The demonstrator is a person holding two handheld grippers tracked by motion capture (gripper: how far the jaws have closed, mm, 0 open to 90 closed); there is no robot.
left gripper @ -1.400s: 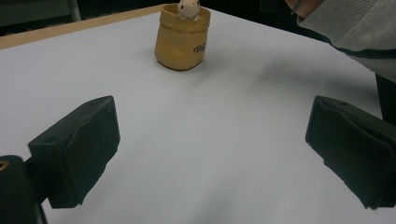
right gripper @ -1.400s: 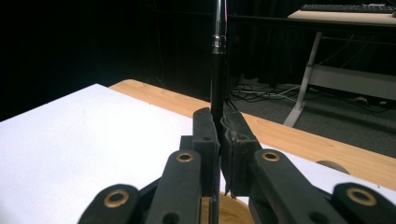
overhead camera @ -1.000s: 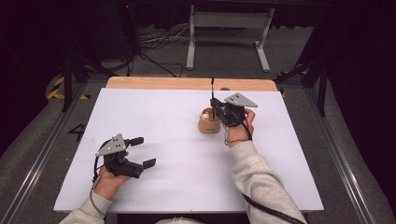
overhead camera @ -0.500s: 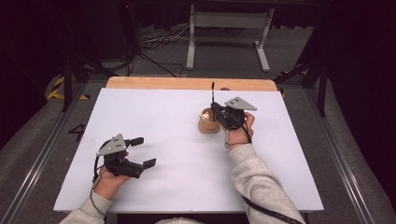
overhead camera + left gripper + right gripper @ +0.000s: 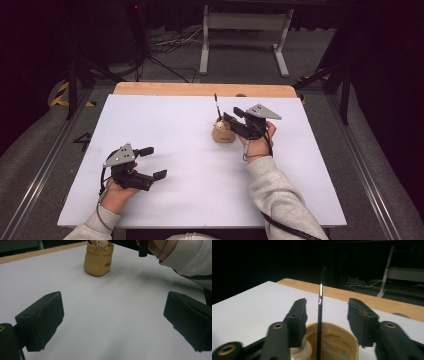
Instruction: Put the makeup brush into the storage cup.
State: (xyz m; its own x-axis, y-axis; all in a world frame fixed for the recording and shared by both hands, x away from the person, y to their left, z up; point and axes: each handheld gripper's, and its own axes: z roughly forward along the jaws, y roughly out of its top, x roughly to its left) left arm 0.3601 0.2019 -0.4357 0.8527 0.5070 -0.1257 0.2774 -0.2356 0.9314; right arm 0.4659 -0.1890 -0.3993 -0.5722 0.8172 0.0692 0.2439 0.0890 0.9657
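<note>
Tan-yellow pot (image 5: 223, 134) with dark lettering and a cream figure (image 5: 101, 243) at its rim; thin black brush (image 5: 320, 315) with a white band; white worktop (image 5: 180, 125) edged in light wood; black fingers (image 5: 298, 315); grey sleeve (image 5: 280, 200).

Holder (image 5: 223, 134) on the worktop (image 5: 165, 120) just past centre, brush (image 5: 217, 107) standing in it, right hand-held gripper (image 5: 231, 123) at its 3 o'clock, left hand-held gripper (image 5: 153, 162) at 7 o'clock, well apart.

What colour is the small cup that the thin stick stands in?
The cup is mustard yellow to tan with a small dark print on its side, clearest in the left gripper view.
</note>
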